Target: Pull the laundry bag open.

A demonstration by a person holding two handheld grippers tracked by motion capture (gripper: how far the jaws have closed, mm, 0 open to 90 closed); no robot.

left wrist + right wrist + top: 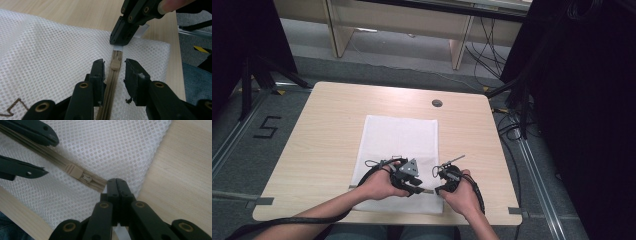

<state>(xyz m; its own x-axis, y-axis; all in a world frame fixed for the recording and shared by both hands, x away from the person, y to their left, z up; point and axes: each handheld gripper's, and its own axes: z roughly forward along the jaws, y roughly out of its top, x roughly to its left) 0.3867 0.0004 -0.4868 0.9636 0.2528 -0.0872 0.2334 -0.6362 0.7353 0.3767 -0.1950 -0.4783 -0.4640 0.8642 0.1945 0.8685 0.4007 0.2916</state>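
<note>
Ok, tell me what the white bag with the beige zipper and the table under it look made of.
White mesh bag: likely synthetic netting, matte, with regular round holes. Beige zipper pull: looks like moulded plastic, dull and ribbed. Pale table: wood-grain surface, probably laminate, smooth with faint streaks.

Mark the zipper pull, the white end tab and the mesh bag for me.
zipper pull (115, 65), left gripper view, on its beige tab.
white end tab (118, 48), left gripper view, on its strip below the gripper tips.
mesh bag (50, 50), left gripper view, on bare netting.

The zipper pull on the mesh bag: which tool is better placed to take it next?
Left. The left tool stands open astride the zipper pull; the right tool is shut on the white tab at the zipper's end.
</note>
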